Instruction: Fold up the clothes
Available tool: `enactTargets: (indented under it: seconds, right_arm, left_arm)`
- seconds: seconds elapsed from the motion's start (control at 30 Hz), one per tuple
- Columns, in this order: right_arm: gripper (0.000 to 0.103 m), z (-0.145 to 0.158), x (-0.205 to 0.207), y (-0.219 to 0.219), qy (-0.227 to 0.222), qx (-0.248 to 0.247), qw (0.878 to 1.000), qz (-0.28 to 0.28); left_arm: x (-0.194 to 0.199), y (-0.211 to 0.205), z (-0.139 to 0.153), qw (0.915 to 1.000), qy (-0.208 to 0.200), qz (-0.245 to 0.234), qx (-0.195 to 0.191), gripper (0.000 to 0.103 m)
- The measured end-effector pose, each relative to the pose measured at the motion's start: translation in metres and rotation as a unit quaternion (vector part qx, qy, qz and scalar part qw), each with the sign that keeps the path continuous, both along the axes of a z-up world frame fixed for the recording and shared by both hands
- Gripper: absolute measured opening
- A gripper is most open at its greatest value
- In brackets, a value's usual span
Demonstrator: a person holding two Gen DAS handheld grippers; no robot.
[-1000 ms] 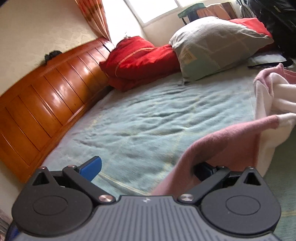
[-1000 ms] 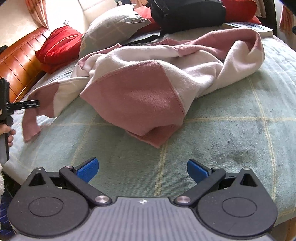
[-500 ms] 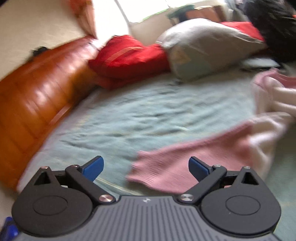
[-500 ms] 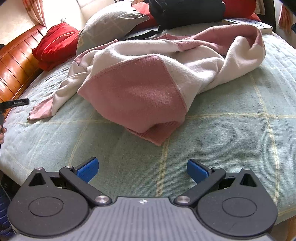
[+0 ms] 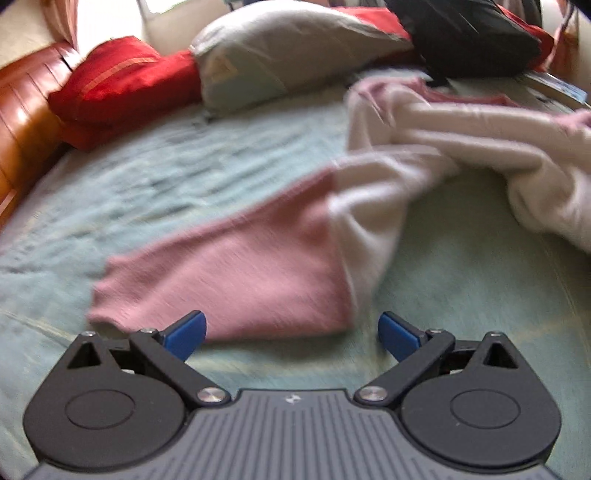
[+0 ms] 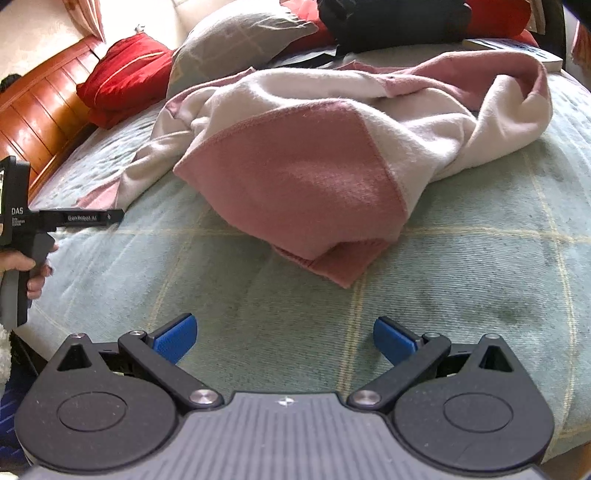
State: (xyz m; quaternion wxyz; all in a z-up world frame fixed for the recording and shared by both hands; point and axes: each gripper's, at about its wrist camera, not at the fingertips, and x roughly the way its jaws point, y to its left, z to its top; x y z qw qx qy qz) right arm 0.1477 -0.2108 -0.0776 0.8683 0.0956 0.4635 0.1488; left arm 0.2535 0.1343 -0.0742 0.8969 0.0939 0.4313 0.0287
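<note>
Left gripper spread wide and empty, pink sleeve flat on green bedspread

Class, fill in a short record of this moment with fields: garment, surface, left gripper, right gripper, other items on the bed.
garment: pink and cream sweater, crumpled, one sleeve stretched out flat
surface: pale green bedspread
left gripper: open, empty, just short of the sleeve
right gripper: open, empty, short of the sweater's hem
other items: grey pillow, red cushion, black bag, all at the far side
</note>
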Motion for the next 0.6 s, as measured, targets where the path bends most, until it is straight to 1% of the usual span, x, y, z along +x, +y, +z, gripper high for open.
enactTargets:
  seconds: [0.03, 0.13, 0.2, 0.23, 0.37, 0.4, 0.5, 0.57, 0.6]
  right_arm:
    - [0.103, -0.001, 0.001, 0.003, 0.001, -0.004, 1.0, 0.001]
    - [0.103, -0.005, 0.001, 0.01, -0.001, -0.022, 1.0, 0.008]
    - [0.103, -0.007, 0.001, 0.014, -0.004, -0.037, 0.999, 0.013]
    - [0.103, -0.008, 0.0, 0.016, -0.005, -0.045, 0.999, 0.015]
    - [0.103, -0.011, -0.001, 0.025, -0.01, -0.076, 0.997, 0.025]
    - [0.103, -0.012, -0.002, 0.027, -0.012, -0.083, 0.996, 0.027]
    - [0.103, -0.015, -0.003, 0.034, -0.016, -0.106, 0.994, 0.034]
    - [0.103, -0.017, -0.004, 0.038, -0.018, -0.12, 0.992, 0.038]
    - [0.103, -0.016, -0.003, 0.036, -0.016, -0.115, 0.993, 0.034]
  left_arm:
    - [-0.003, 0.002, -0.004, 1.0, 0.0, 0.001, -0.009, 0.1]
    - [-0.011, 0.016, -0.01, 0.9981, -0.008, 0.016, -0.058, 0.102]
    - [-0.017, 0.023, -0.013, 0.9969, -0.017, 0.007, -0.076, 0.102]
    - [-0.02, 0.024, -0.014, 0.9969, -0.021, -0.002, -0.076, 0.102]
    - [-0.022, 0.019, -0.007, 0.9981, -0.015, -0.004, -0.06, 0.102]
    - [-0.021, 0.015, -0.004, 0.9986, -0.018, -0.01, -0.049, 0.102]
    - [-0.017, -0.002, 0.008, 0.9981, -0.046, -0.04, -0.008, 0.102]
    - [-0.005, -0.013, 0.012, 0.9967, -0.056, -0.056, 0.017, 0.102]
    - [0.004, -0.018, 0.013, 0.9959, -0.059, -0.063, 0.03, 0.102]
